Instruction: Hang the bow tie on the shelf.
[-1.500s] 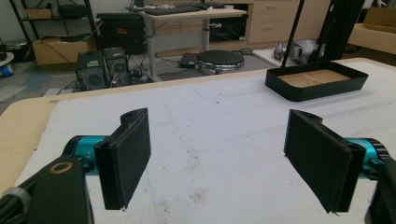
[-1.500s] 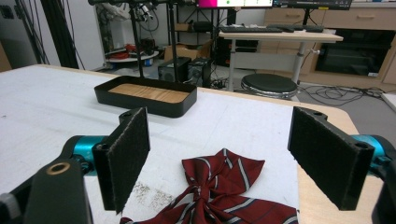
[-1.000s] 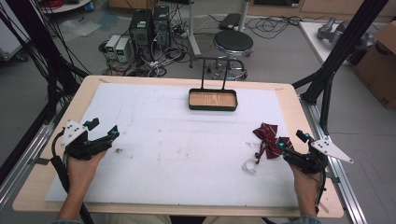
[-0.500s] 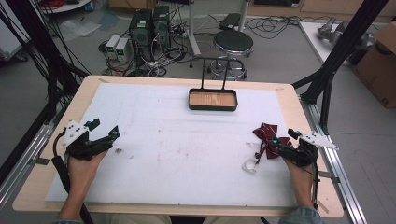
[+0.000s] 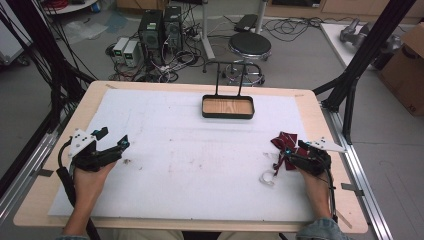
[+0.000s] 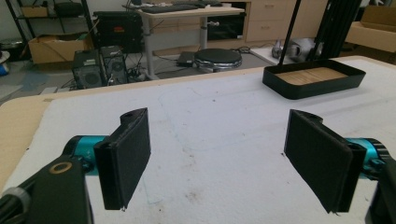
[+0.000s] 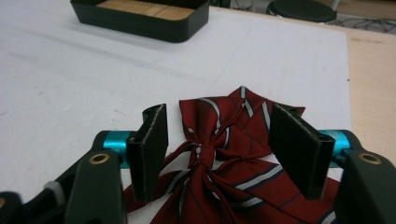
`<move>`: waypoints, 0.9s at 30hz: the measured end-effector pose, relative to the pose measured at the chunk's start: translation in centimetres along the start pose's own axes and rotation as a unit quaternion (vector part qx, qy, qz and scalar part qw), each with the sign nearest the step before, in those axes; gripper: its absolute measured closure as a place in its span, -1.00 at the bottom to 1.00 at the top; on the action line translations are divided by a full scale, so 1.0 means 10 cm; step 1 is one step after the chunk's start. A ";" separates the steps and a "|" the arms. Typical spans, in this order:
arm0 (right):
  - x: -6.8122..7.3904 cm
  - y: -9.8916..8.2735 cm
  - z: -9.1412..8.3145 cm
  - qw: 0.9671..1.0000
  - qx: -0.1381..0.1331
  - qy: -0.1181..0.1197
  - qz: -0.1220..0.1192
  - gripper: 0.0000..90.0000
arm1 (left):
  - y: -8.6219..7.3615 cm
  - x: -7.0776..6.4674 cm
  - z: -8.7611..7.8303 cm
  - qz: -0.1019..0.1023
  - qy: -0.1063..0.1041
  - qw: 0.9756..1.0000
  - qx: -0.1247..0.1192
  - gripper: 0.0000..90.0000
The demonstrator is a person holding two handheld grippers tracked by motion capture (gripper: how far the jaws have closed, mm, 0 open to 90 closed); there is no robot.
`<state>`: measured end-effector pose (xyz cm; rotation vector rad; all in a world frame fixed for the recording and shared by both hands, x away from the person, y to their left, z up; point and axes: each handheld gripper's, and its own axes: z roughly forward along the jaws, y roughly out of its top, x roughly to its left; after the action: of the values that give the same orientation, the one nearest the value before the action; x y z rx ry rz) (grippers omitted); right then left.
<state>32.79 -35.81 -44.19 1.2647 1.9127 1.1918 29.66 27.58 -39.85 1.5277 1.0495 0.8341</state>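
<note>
Right gripper (image 7: 219,154) body and the lower folds of the striped red bow tie (image 7: 224,140) are cut off by the bottom edge of the right gripper view. In the high view, the right gripper (image 5: 295,152) covers part of the bow tie (image 5: 284,142) near the desk's right edge. A small clear ring-shaped item (image 5: 267,177) beside it is too small to identify. Both forearms are cut off by the high view's bottom edge.
</note>
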 end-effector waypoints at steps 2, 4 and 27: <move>0.00 0.01 0.02 1.000 0.005 -0.001 -0.002 -0.10 | 0.00 0.00 0.00 0.001 -0.001 1.000 0.000 -0.49; 0.00 0.02 0.07 1.000 0.017 -0.003 -0.005 -0.04 | 0.00 -0.01 0.00 0.000 -0.001 1.000 -0.002 -0.49; 0.06 0.03 0.23 0.995 0.086 0.001 -0.050 0.58 | -0.01 -0.03 0.02 0.005 -0.006 1.000 0.003 -0.49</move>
<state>34.55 -34.36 -44.97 1.2365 2.0916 0.9962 29.72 27.18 -39.98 1.5423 1.0362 0.8281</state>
